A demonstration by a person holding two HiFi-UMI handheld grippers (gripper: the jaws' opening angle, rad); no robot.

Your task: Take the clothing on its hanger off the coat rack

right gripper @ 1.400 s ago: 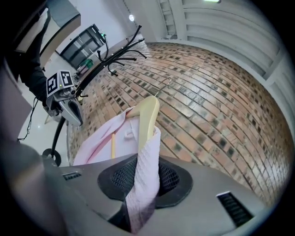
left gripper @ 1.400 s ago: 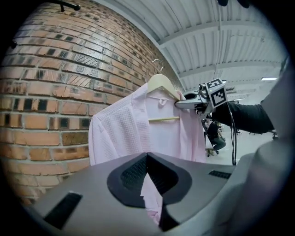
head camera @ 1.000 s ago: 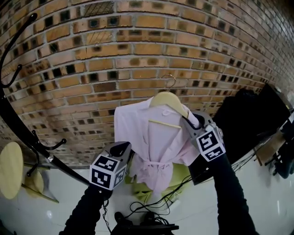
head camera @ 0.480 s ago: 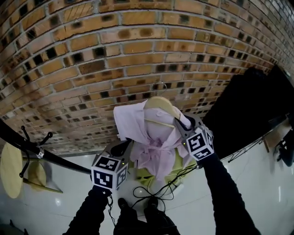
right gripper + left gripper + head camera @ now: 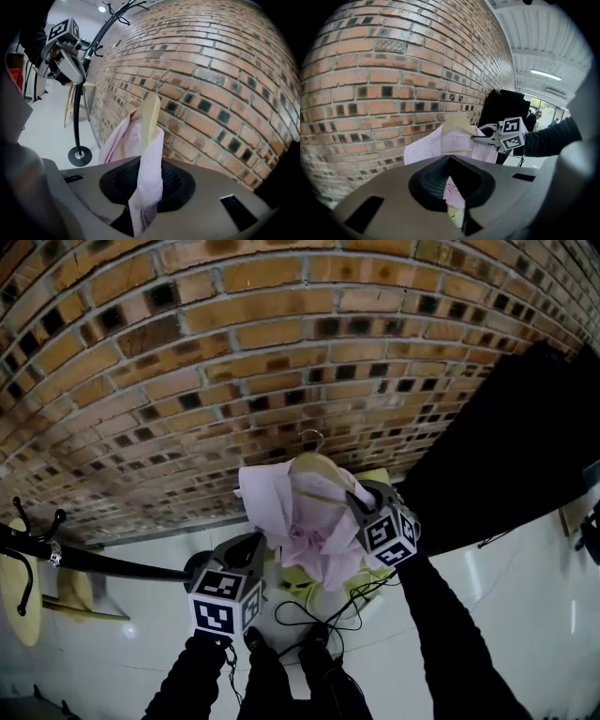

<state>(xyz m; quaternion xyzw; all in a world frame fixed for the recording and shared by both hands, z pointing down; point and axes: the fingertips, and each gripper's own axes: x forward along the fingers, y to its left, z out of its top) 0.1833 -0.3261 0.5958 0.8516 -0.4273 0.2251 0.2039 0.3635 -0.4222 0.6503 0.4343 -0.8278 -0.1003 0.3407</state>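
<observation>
Right now my right gripper (image 5: 146, 185) is clamped on the pink garment (image 5: 300, 531) where it drapes over the wooden hanger (image 5: 314, 470), its jaws having just closed a touch tighter. My left gripper (image 5: 451, 176) stands a slit apart and seems to pinch nothing (pink only shows through the gap). The hook (image 5: 309, 437) hangs free, well to the right of the coat rack (image 5: 103, 563), so I judge the lift-off done and the carry-away in hand, which calls for a steady grip. Since a second ago, both grippers and the garment have sunk lower, and the cloth is more bunched.
</observation>
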